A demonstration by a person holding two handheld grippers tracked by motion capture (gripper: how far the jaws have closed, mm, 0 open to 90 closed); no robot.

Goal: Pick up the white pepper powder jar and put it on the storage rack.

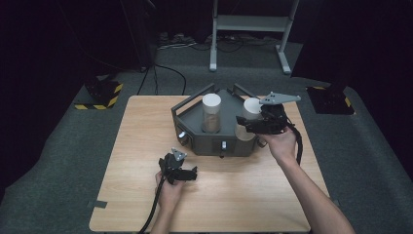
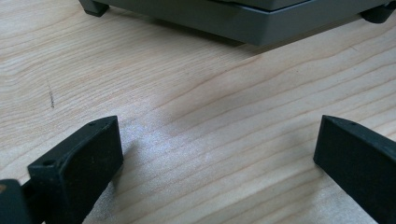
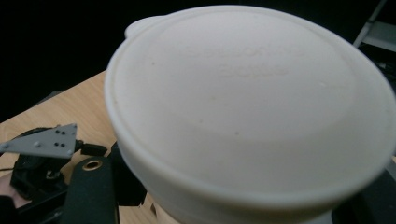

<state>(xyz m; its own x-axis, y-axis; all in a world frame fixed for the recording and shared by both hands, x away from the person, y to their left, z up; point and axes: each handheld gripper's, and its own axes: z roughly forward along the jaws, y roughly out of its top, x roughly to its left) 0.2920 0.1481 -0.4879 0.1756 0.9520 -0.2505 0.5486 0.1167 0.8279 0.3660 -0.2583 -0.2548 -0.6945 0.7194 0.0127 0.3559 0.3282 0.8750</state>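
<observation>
A grey holder [image 1: 204,141] with side handles stands at the middle back of the wooden table [image 1: 146,126]. In its left well stands a tall jar [image 1: 211,113] with a white lid and brownish contents. A second white-lidded jar [image 1: 252,108] is at the right well, and my right gripper [image 1: 247,125] is shut on it just below the lid. That lid [image 3: 252,102] looms large in the right gripper view, with my right gripper [image 3: 229,207] closed around the jar beneath it. My left gripper [image 1: 191,174] rests open on the table in front of the holder, with bare wood between its jaws [image 2: 217,144].
The holder's front edge [image 2: 243,28] lies just ahead of the left gripper. My other hand's gripper with its grey plate [image 3: 39,142] shows low at the left of the right gripper view. A white metal stand [image 1: 251,29] is on the floor behind the table.
</observation>
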